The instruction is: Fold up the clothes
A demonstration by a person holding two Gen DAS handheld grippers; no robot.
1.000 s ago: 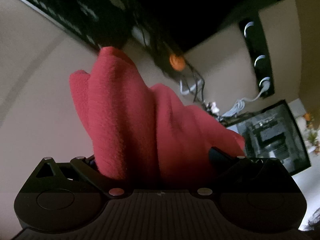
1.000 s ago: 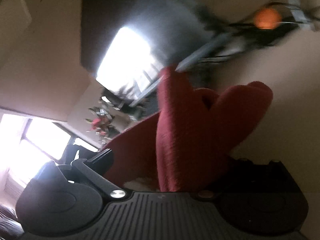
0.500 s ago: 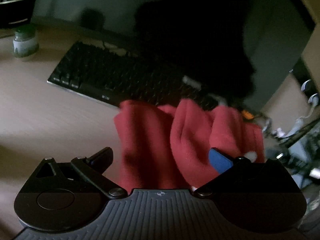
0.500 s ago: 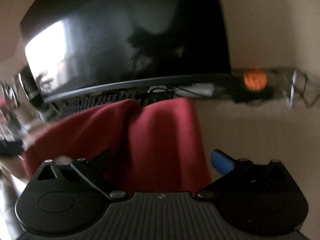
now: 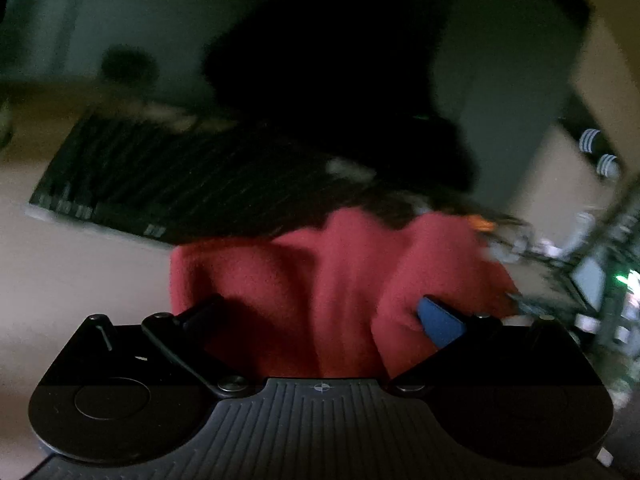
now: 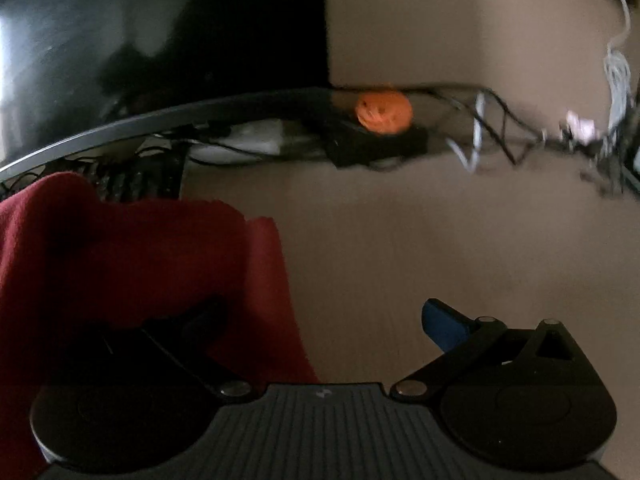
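**A:** Where is the red cloth [image 5: 344, 280] now?

**B:** Bunched on the desk [image 6: 420, 248], just in front of the keyboard [image 5: 168, 184]. It lies in thick humps with deep creases, not flat and not squared.

**A:** Is it held?

**B:** No. The left tongs [image 5: 320, 312] stand spread wide with the cloth lying between the fingers, neither one pinching it. The right tongs [image 6: 320, 312] gape too; the cloth drapes over their left finger only, and bare desk shows between them.

**A:** So how far along is the folding?

**B:** I judge it unfinished: a rumpled heap, no neat edges. It may be doubled over once, but blur and dim light hide the layers. Squaring and flattening are left.

**A:** Anything beyond the keyboard?

**B:** A dark monitor [image 6: 160, 40] and an orange ball [image 6: 384, 111].
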